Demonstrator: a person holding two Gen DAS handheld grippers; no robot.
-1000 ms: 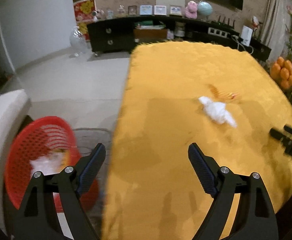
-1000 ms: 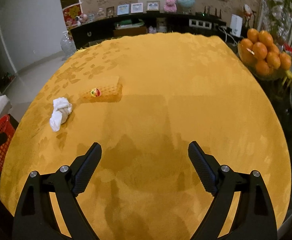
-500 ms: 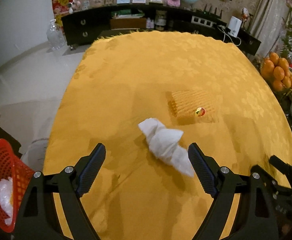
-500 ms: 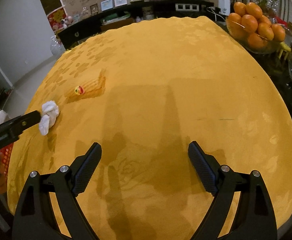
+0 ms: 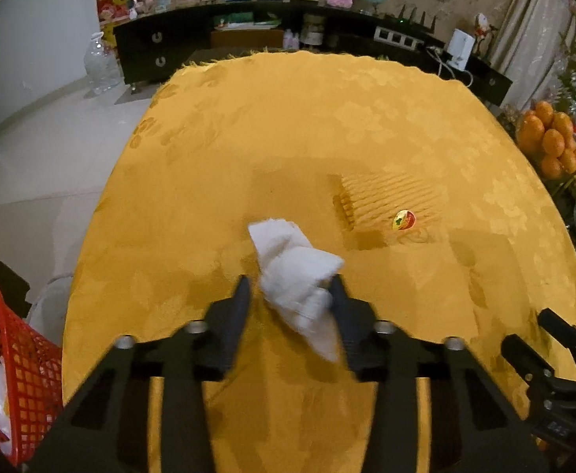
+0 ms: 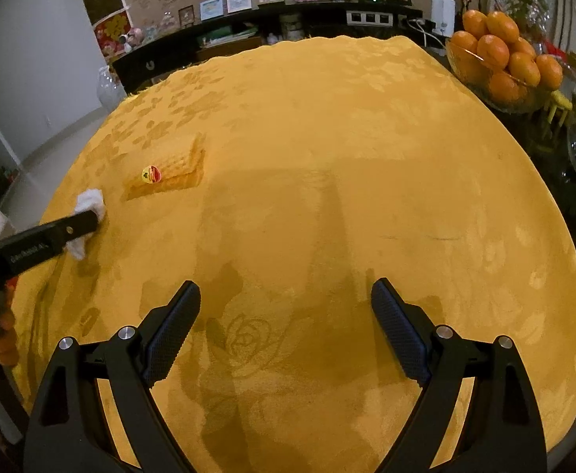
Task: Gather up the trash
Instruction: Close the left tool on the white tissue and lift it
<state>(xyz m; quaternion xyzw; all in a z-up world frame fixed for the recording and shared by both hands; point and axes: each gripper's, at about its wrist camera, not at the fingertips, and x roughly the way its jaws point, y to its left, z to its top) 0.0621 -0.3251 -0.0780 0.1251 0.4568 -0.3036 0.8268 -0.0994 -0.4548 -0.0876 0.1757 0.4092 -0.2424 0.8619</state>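
Observation:
A crumpled white tissue (image 5: 292, 260) lies on the yellow tablecloth (image 5: 288, 126), between the fingers of my left gripper (image 5: 290, 279). Its jaws are closing. The right pad touches the tissue and a thin strip of cloth still shows by the left pad. In the right wrist view the same tissue (image 6: 91, 199) sits at the far left, behind one left finger (image 6: 71, 228). A yellow ribbed wrapper with a red sticker (image 5: 390, 205) (image 6: 170, 169) lies just beyond it. My right gripper (image 6: 286, 295) hangs open over bare cloth, holding nothing.
A red mesh basket (image 5: 8, 354) with white trash inside stands off the table's left edge. A glass bowl of oranges (image 6: 500, 63) sits at the far right. A dark sideboard (image 5: 248, 35) with frames and toys lines the back wall.
My left gripper swung from the basket side over the table to the tissue, then its fingers came in around it. My right gripper stayed open and barely moved.

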